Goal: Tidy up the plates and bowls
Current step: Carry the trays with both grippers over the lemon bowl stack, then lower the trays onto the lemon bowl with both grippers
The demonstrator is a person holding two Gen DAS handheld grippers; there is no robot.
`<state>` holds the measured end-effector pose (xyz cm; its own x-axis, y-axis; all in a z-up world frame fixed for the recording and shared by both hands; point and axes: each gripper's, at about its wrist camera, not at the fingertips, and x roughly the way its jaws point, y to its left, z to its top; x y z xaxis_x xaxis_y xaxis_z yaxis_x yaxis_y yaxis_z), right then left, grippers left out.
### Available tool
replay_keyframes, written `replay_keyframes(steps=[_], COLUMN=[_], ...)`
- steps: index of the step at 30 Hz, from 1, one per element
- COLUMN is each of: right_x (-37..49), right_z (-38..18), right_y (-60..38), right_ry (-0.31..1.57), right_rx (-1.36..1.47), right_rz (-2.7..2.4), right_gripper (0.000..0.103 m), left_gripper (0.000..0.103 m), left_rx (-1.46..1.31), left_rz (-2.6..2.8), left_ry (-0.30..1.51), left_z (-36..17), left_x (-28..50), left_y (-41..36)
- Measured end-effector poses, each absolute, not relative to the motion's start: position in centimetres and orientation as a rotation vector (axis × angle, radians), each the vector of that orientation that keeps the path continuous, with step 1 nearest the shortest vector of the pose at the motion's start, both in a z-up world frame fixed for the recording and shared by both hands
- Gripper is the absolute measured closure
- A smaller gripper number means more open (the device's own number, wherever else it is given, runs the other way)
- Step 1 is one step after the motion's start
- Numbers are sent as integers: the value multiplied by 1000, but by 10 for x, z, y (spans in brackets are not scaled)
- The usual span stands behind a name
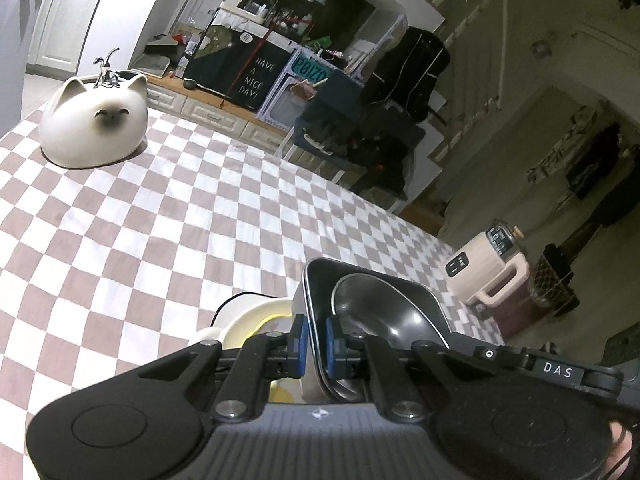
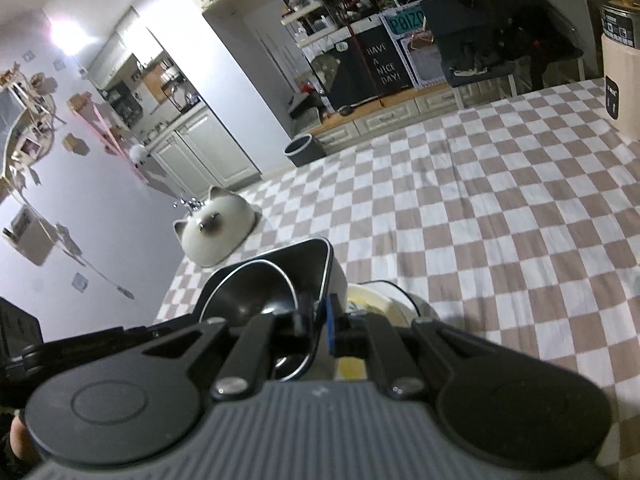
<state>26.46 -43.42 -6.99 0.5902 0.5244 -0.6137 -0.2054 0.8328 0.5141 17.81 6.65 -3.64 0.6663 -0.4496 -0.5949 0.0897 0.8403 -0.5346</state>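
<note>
Cat-shaped bowl (image 1: 94,122) sits upper left on checkered cloth (image 1: 180,220). Lower centre, left gripper (image 1: 316,340) and right gripper (image 2: 320,322), angled downward, both clamp the black square dish's (image 1: 400,304) rim, cream bowl (image 1: 248,316) adjacent.

A black square dish (image 1: 320,280) with a black bowl (image 1: 384,308) nested inside is held tilted above a cream bowl (image 1: 244,320), over the checkered counter (image 1: 160,220).

Two close wrist views; shared checkered table (image 1: 160,220)
</note>
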Motion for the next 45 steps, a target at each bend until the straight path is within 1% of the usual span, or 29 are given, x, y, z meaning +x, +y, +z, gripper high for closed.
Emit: replay_keyframes(steps=[12,24,45], right_x=[267,274,282], right_z=[-75,-87,-102], right_y=[-432,-412,-397], right_ry=[909,990,1022], right_rx=[371,293,188], right_rz=[406,366,307], right_gripper=[93,93,93], left_gripper=[94,94,94], left_rx=[-443,-409,-345], left_rz=[-293,-262,-242], left_ry=[866,906,941], left_z=[-53,-61,-73], left_x=[187,193,201], left_y=[55,53,42])
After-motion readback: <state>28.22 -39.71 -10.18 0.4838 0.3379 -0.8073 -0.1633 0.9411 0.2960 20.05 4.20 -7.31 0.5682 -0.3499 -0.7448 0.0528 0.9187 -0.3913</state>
